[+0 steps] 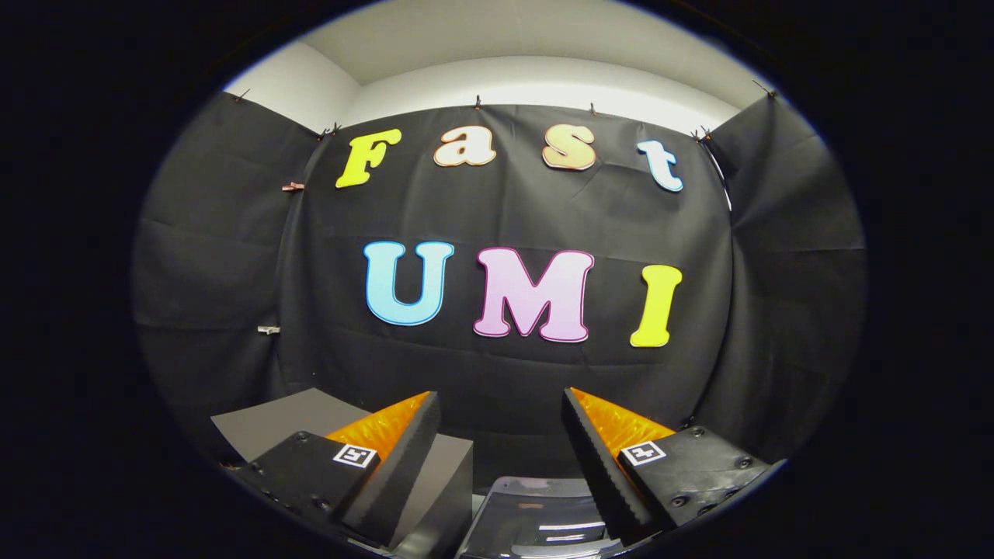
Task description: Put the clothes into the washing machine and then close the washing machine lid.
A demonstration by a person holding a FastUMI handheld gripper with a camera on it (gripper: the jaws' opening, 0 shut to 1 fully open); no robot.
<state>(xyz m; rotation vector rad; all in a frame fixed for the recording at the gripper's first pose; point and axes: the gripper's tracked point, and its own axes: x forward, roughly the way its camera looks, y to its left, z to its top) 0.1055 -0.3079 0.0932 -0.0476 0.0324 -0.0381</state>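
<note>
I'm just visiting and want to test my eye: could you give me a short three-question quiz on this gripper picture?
1. True or false: the gripper is clamped on a piece of clothing.
2. What lies low between the fingers? A) a glossy dark transparent lid B) a towel C) a cup
3. Fill in: the flat grey board lies beside and beyond the ____ finger.

Key:
1. False: the fingers stand wide apart with nothing between them.
2. A: it looks like the washing machine's lid, though little of it shows.
3. Left: the left finger overlaps the board.
</note>
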